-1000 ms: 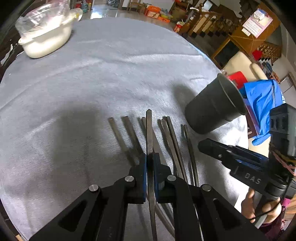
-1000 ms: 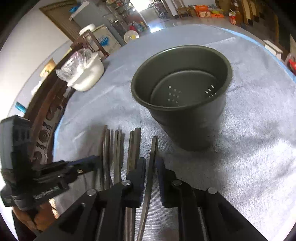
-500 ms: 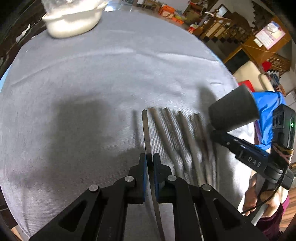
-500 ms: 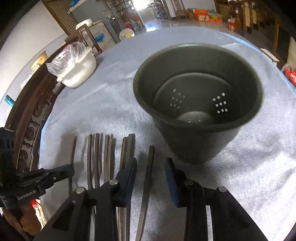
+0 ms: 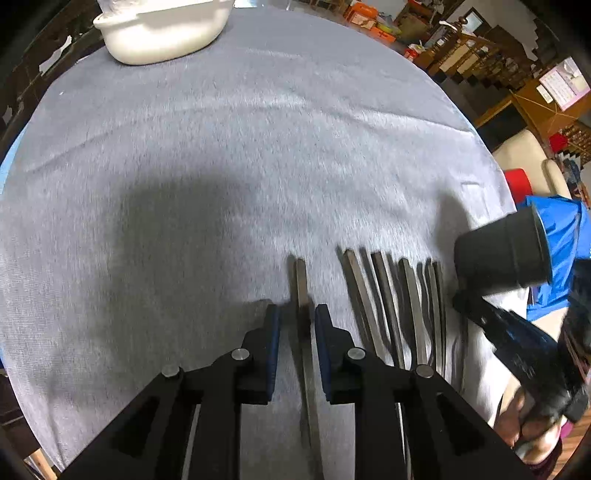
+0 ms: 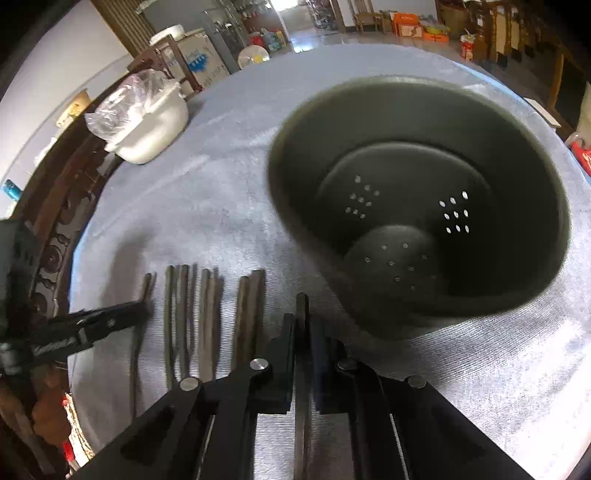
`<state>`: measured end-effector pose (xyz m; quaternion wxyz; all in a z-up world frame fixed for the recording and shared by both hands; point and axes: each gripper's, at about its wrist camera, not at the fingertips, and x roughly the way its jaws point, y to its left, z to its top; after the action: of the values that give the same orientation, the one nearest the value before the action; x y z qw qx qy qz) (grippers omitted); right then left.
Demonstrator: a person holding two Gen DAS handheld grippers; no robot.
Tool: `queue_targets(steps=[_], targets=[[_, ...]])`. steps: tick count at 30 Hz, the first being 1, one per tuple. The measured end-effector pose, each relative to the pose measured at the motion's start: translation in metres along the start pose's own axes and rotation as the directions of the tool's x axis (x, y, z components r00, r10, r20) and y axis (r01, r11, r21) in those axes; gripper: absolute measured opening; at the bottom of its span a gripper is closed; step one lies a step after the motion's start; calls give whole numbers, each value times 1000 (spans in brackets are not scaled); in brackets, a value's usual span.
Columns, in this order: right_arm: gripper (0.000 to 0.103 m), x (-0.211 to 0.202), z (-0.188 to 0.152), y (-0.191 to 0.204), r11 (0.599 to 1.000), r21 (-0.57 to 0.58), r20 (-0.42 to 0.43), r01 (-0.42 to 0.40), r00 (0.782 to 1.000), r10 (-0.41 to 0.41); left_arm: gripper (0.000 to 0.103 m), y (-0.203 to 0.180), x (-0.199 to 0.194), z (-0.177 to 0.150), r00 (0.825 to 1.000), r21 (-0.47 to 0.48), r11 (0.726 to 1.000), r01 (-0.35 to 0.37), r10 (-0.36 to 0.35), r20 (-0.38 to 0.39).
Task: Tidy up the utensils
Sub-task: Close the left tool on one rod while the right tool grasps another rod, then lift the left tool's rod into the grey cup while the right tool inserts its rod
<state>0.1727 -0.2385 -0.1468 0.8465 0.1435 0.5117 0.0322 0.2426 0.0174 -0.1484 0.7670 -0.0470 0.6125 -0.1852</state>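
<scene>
Several dark metal utensils (image 5: 399, 302) lie in a row on the grey cloth, handles pointing away. One utensil (image 5: 301, 280) lies apart, left of the row, between the fingers of my left gripper (image 5: 297, 314). Its jaws are opening and a gap shows on both sides of the handle. In the right wrist view my right gripper (image 6: 301, 321) is shut on another utensil's handle (image 6: 301, 304), right of the row (image 6: 207, 314). Just beyond it stands the dark perforated cup (image 6: 517, 184), empty. The cup (image 5: 502, 251) also shows at the right edge of the left wrist view.
A white bowl (image 5: 162, 33) with a plastic bag in it (image 6: 147, 129) sits at the far side of the round table. The grey cloth (image 5: 221, 147) stretches bare between it and the utensils. A hand (image 5: 532, 428) holds the right gripper near the table edge.
My left gripper carried its utensil leftwards away from the row, and its jaws have parted. The right jaws, open half a second ago, have closed on the utensil beside the cup.
</scene>
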Motion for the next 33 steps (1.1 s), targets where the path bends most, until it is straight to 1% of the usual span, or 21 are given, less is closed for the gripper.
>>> queue_targets(steps=[1, 2, 6, 8, 11, 13, 16, 17, 18, 20, 21, 22, 23, 25, 26, 27, 28, 29, 30, 32, 33], targets=[[8, -4, 0, 3, 1000, -3, 16, -18, 1000, 18, 10, 0, -2, 0, 1000, -10, 1000, -2, 3, 6], [8, -9, 0, 3, 1000, -7, 29, -26, 999, 26, 7, -2, -2, -1, 1000, -16, 1000, -5, 5, 11], [8, -40, 0, 2, 995, -33, 117, -89, 989, 92, 7, -12, -27, -10, 996, 0, 1000, -22, 22, 90], [8, -56, -2, -2, 995, -37, 160, -98, 982, 102, 7, -22, -48, -13, 990, 19, 1000, -24, 21, 140], [8, -84, -4, -9, 986, -34, 239, -161, 957, 164, 6, -42, -87, -19, 974, 55, 998, -19, 6, 226], [8, -109, -7, -15, 980, -45, 312, -196, 929, 200, 6, -61, -115, -24, 957, 85, 996, -16, -9, 290], [8, -139, -6, -11, 970, -61, 399, -236, 885, 241, 6, -90, -150, -28, 930, 130, 991, -15, -34, 366], [8, -154, -6, -12, 965, -67, 439, -255, 861, 258, 6, -99, -161, -31, 919, 146, 989, -21, -38, 391], [8, -167, -7, -16, 961, -72, 467, -268, 842, 270, 6, -108, -173, -33, 907, 164, 986, -27, -45, 419], [8, -191, -5, -18, 951, -86, 544, -296, 786, 293, 6, -126, -195, -39, 886, 198, 980, -20, -74, 458], [8, -202, -4, -20, 951, -90, 580, -297, 761, 293, 6, -132, -206, -40, 877, 210, 977, -22, -82, 473], [8, -211, -2, -13, 951, -92, 604, -295, 743, 289, 6, -140, -215, -40, 867, 221, 975, -26, -88, 490], [8, -220, 0, -14, 952, -95, 638, -292, 716, 284, 6, -145, -222, -38, 859, 230, 973, -25, -96, 503], [8, -234, 8, -15, 952, -96, 711, -289, 650, 269, 6, -159, -239, -35, 834, 245, 969, -21, -118, 539], [8, -242, 12, -16, 956, -92, 750, -279, 612, 251, 6, -165, -248, -35, 817, 248, 969, -24, -124, 564], [8, -248, 16, -18, 963, -78, 796, -257, 565, 216, 6, -168, -257, -32, 791, 248, 968, -31, -127, 598], [8, -257, 15, -20, 966, -69, 818, -249, 540, 198, 6, -173, -263, -30, 767, 245, 969, -38, -129, 628], [8, -260, 17, -23, 971, -51, 848, -234, 504, 166, 6, -179, -268, -28, 741, 241, 970, -34, -138, 657], [8, -263, 20, -25, 975, -34, 874, -221, 466, 136, 6, -185, -271, -26, 723, 238, 971, -21, -150, 675], [8, -269, 21, -29, 984, 11, 920, -177, 388, 60, 6, -193, -273, -24, 677, 230, 973, -17, -158, 719], [8, -269, 23, -29, 987, 28, 930, -160, 367, 33, 6, -196, -271, -22, 646, 223, 974, -28, -153, 748]])
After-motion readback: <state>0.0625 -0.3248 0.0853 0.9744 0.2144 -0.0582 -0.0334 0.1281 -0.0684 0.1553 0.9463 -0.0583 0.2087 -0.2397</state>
